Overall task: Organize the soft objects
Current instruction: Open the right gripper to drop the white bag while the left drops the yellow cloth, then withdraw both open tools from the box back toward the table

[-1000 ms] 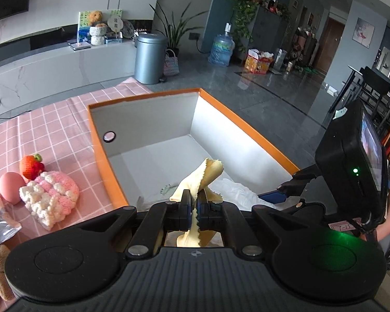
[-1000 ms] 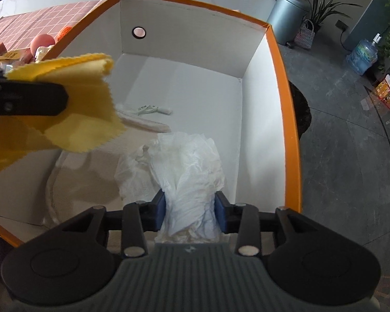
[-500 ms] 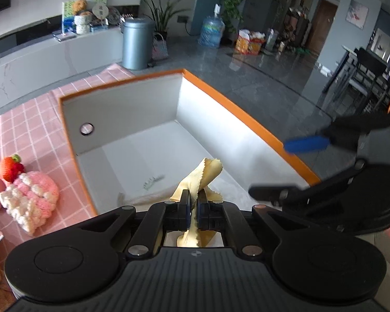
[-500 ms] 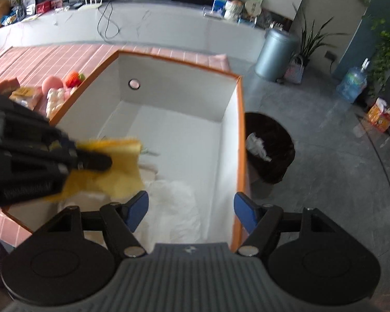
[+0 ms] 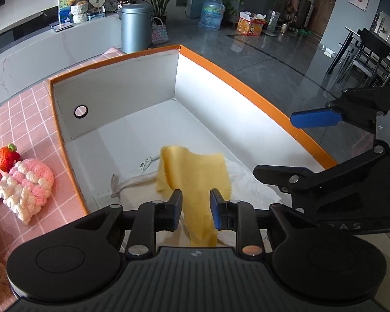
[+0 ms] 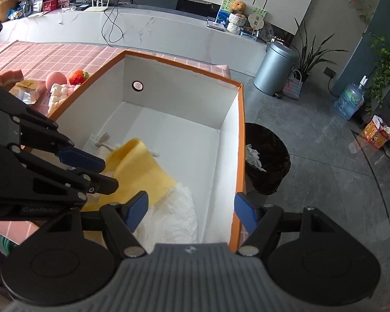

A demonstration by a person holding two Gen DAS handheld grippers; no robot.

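Yellow thin cloth (image 5: 195,179) lies limp in the orange-rimmed white box (image 5: 247,83) w/ white crumpled fabric (image 6: 174,215); light, floppy, pinch an edge. Left gripper (image 5: 195,206) & right gripper (image 6: 189,205) both spread, holding nothing.

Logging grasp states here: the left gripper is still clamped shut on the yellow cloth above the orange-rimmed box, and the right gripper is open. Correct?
Not quite. The left gripper is open: in the left wrist view its jaws stand apart, and the yellow cloth lies loose between them, over the orange-rimmed box. The right gripper is open, as you say.
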